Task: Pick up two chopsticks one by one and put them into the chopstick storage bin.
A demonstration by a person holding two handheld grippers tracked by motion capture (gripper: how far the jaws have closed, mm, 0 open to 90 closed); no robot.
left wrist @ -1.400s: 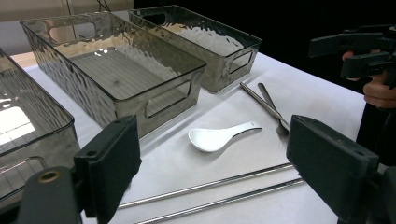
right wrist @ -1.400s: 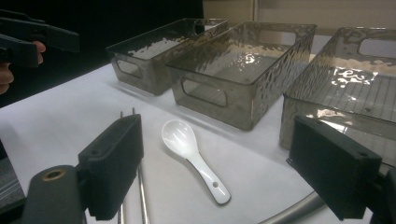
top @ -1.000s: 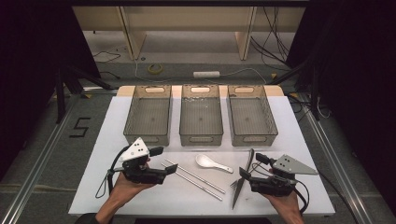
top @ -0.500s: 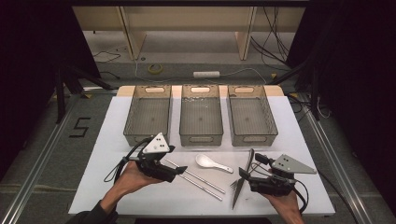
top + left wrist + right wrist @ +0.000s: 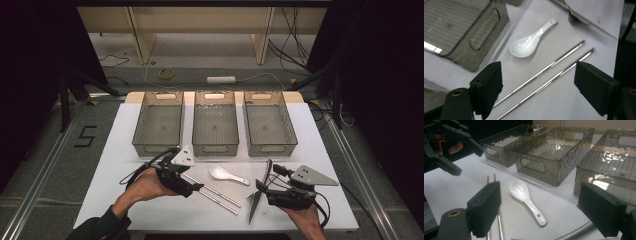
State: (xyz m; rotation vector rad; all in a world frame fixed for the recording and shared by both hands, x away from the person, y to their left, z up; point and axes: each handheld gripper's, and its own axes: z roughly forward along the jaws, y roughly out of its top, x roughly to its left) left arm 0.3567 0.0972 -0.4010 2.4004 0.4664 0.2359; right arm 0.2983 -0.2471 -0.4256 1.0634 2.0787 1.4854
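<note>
The left gripper (image 5: pixel 192 187), held in the person's left hand (image 5: pixel 145 186), is hovering over the near end of a pair of slim polished metal chopsticks (image 5: pixel 549 75); its black jaws are standing released, having just been closing slightly, with both chopsticks lying between them on the white table top (image 5: pixel 125 200), untouched by the pads. The chopsticks are lying side by side, just apart, running diagonally toward the table's front edge. Just beyond them a white ceramic soup spoon (image 5: pixel 530 41) is resting bowl up. The right gripper (image 5: pixel 260 192), in the right hand (image 5: pixel 300 217), is sitting released near a metal fork (image 5: pixel 252 196) and a long metal knife (image 5: pixel 260 192). Farther back, three translucent grey plastic bins (image 5: pixel 215 125) are standing in a row across the table.
</note>
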